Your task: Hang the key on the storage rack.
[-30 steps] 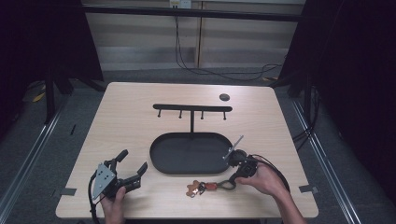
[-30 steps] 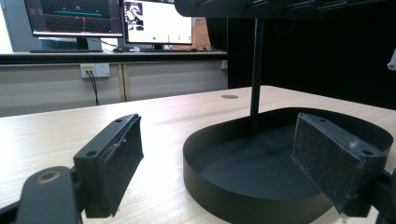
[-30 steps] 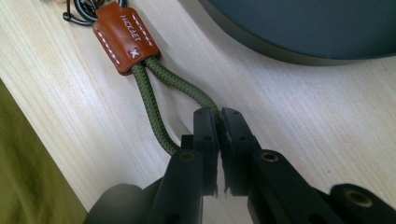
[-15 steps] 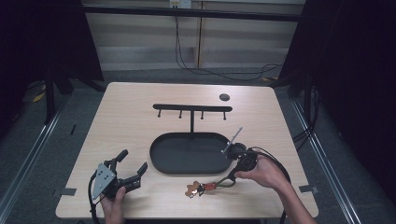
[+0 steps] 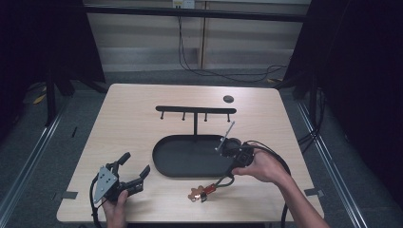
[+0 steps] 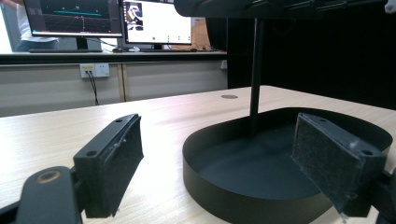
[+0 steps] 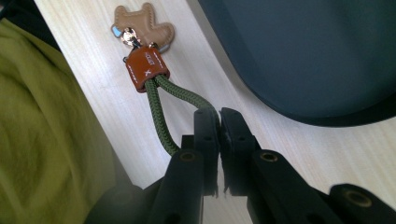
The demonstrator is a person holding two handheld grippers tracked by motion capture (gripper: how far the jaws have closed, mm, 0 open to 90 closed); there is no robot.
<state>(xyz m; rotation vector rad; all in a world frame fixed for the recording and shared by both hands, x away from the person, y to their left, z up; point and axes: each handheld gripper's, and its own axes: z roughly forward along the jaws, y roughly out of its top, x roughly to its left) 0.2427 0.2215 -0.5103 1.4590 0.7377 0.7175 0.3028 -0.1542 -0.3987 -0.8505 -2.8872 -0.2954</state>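
jaws of the right hand-held gripper (image 7: pixel 218 122) are pressed nearly together, clenched on the olive-green cord loop (image 7: pixel 161 112) of a keychain. just beyond them the cord runs into a reddish-brown leather tab (image 7: pixel 145 68) and a tan leather animal-shaped charm (image 7: pixel 147 27), both lying on the pale wooden surface (image 7: pixel 107 98) just beside the rim of the black oval metal tray (image 7: pixel 303 51). in the high view the right hand-held gripper (image 5: pixel 223 176) sits at the tray's near right edge with the charm (image 5: pixel 195 193) below it. the left hand-held gripper (image 5: pixel 134 171) rests low near the front left, released, its padded jaws spread wide with nothing between them. in its own view the tray (image 6: pixel 261 140) lies ahead and a black post (image 6: pixel 255 70) rises from it; the black crossbar with small pegs (image 5: pixel 195 110) on top is cut off there. a small dark round disc (image 5: pixel 228 99) sits farther back; what it is cannot be made out.
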